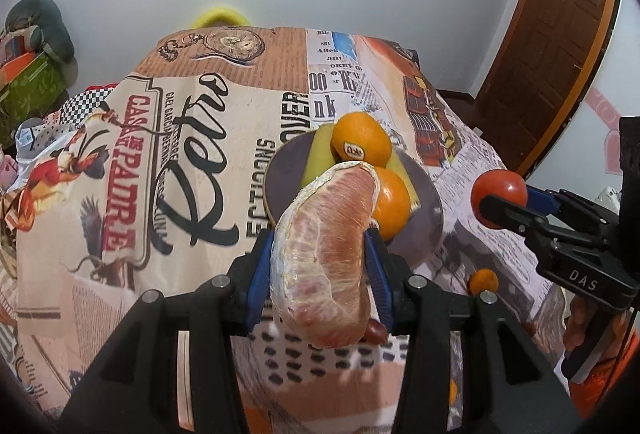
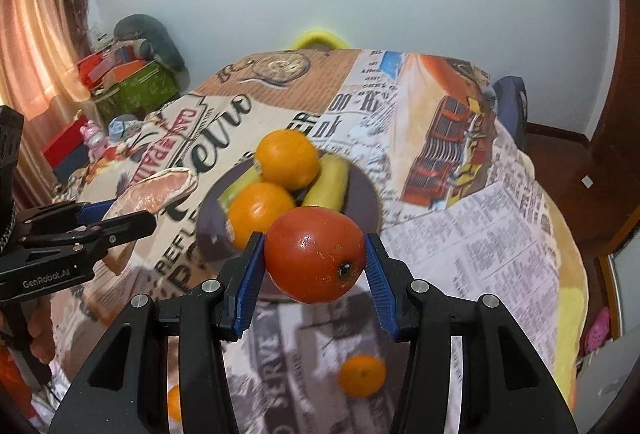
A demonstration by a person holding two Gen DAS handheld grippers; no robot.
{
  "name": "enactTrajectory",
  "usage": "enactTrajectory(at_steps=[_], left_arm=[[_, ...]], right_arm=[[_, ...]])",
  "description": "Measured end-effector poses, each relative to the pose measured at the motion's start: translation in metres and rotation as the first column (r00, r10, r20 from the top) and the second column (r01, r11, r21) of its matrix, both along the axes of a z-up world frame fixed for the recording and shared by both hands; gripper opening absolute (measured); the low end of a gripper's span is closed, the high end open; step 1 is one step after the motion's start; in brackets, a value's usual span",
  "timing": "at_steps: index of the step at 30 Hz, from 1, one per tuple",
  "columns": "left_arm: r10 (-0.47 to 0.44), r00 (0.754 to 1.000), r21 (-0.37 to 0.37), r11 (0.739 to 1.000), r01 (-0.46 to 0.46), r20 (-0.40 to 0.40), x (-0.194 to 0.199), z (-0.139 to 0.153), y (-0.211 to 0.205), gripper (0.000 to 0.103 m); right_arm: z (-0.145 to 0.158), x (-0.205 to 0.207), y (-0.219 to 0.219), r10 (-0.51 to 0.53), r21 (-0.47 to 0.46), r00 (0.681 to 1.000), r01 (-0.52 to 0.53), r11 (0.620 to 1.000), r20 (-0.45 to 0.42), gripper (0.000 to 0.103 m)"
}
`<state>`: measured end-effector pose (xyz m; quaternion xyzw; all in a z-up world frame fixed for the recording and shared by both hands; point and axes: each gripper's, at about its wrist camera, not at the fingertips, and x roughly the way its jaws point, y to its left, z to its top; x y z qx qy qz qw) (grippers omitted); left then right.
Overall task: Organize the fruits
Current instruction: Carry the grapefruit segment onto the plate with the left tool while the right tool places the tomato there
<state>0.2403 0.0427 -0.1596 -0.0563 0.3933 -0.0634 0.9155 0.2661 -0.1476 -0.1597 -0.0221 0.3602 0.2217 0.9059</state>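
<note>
My left gripper (image 1: 320, 250) is shut on a peeled pink pomelo segment (image 1: 324, 254) and holds it above the table, just short of a dark plate (image 1: 280, 174). The plate holds two oranges (image 1: 362, 142) and green-yellow bananas (image 1: 316, 154). My right gripper (image 2: 316, 266) is shut on a red tomato (image 2: 316, 254), held above the near rim of the plate (image 2: 364, 202). The left gripper with the pomelo (image 2: 156, 190) shows at the left of the right wrist view. The right gripper with the tomato (image 1: 500, 190) shows at the right of the left wrist view.
The table wears a printed newspaper-style cloth (image 2: 480, 226). Small mandarins lie on it near me (image 2: 362, 374), (image 2: 174, 402), (image 1: 484, 280). A yellow chair back (image 2: 318, 38) stands behind the far edge. Boxes and clutter (image 2: 132, 86) sit at the left wall.
</note>
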Motion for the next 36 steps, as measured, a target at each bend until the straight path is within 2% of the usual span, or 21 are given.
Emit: enactTrajectory(at_steps=[17,29,36], left_arm=[[0.040,0.999,-0.007,0.999,-0.040,-0.005,0.058,-0.014,0.005,0.045],[0.072,0.995,-0.056,0.996,-0.076,-0.063,0.093,-0.036,0.012,0.045],[0.042,0.995,-0.037,0.998,-0.045,-0.091,0.099,-0.047,0.007,0.045]], right_arm=[[-0.011,0.060,0.006,-0.014,-0.069,1.000,0.015,0.997,0.002,0.046],[-0.035,0.095,0.011,0.005,-0.093,0.998,-0.011,0.996,-0.068,0.046],[-0.044,0.100,0.014,0.020,-0.102,0.996,-0.029,0.994,-0.086,0.046]])
